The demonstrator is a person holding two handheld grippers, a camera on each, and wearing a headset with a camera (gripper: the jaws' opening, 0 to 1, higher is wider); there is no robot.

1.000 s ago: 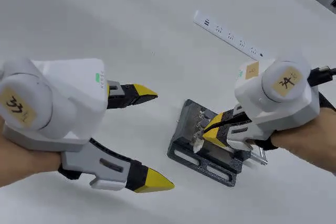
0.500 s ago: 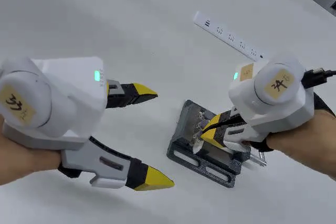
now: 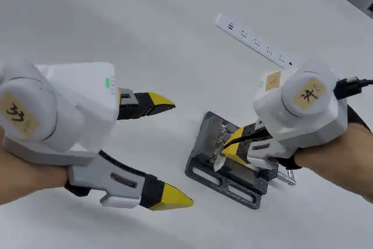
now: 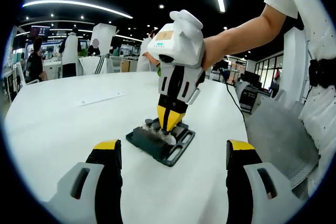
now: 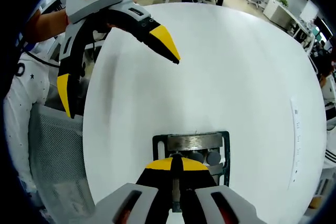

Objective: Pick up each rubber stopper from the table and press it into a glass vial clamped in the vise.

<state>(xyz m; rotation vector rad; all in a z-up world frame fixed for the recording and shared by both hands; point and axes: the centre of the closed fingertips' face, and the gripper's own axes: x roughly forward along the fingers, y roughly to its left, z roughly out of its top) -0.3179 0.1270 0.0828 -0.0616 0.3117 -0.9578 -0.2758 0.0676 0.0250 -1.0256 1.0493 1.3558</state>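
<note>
A dark metal vise lies on the white table right of centre, with small glass vials clamped in a row. My right gripper points down onto the vials, its yellow-tipped jaws shut; what lies under the tips is hidden. In the right gripper view the shut tips cover one vial, and a grey-stoppered vial sits beside them in the vise. My left gripper hovers left of the vise, open wide with nothing between its jaws. It faces the vise and the right gripper.
A white power strip lies on the table behind the vise. The left gripper shows open at the upper left of the right gripper view. A person and desks stand far behind the table.
The right gripper has edged slightly left over the vise. The left gripper has barely moved.
</note>
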